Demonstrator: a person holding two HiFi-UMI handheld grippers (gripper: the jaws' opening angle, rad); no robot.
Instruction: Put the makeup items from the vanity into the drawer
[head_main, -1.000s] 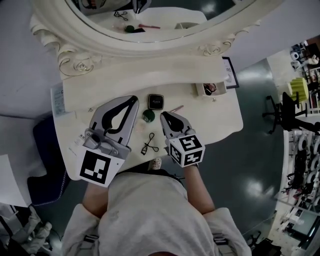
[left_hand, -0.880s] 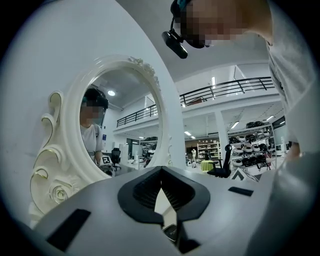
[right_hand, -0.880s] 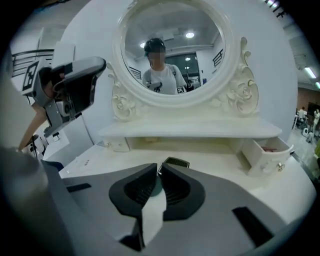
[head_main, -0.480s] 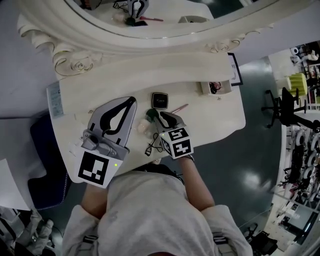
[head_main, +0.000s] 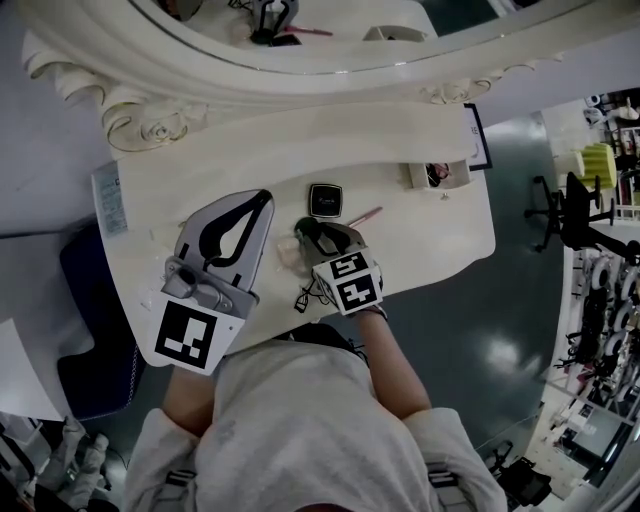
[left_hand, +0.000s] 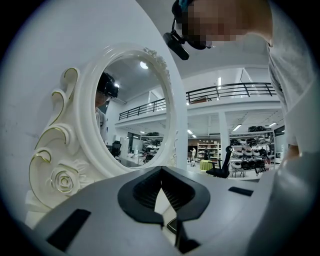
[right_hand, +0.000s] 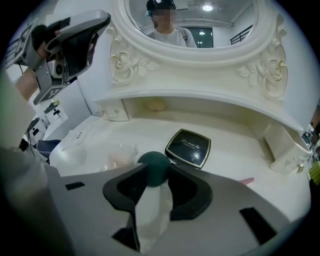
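Right claw (right_hand: 152, 175) lower than a second ago, tilted down toward table (head_main: 430, 232), jaws just opened wide around green sponge (right_hand: 154, 165), black compact (right_hand: 188, 147) at its 1 o'clock, left claw (left_hand: 160, 172) closed, empty

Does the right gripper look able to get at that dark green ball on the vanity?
Probably yes. On the right gripper the jaws have just been opening and stand apart, the dark green ball sits between their tips, and nothing blocks it.
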